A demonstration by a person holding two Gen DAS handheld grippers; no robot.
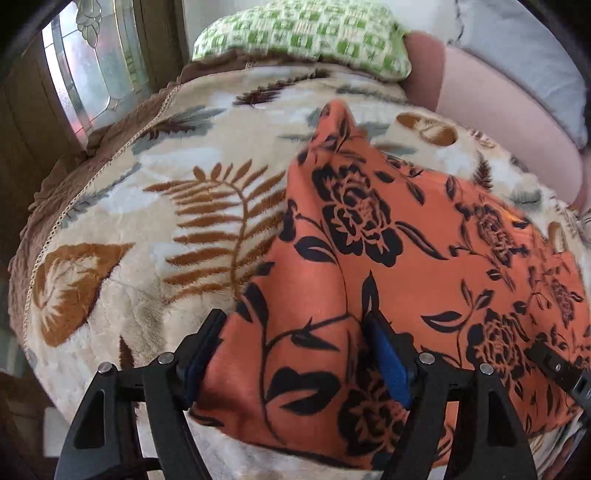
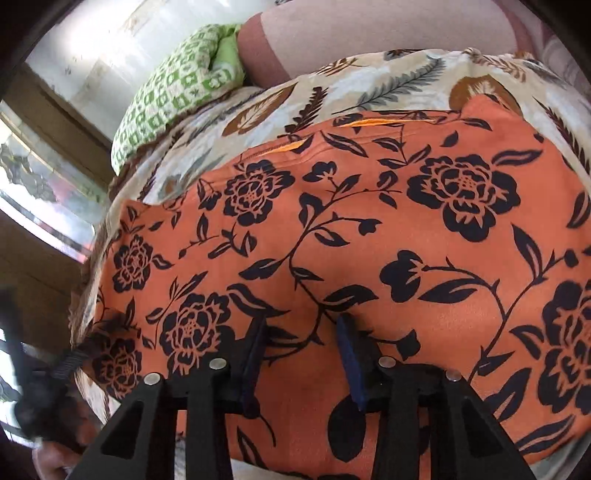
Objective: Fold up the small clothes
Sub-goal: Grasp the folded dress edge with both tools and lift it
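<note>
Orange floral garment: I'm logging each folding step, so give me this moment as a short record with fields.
garment: orange floral garment, black flower print, spread on the blanket
surface: cream leaf-print blanket over a bed
garment shape: a fold stands up in a ridge in the left wrist view; flatter in the right wrist view
left gripper: open, jaws wide either side of the ridge
right gripper: open, narrower gap, over the cloth
behind: green checked pillow; pink cushion

A leaf-patterned blanket (image 1: 155, 206) lies beneath a green checked pillow (image 1: 306, 33).
</note>
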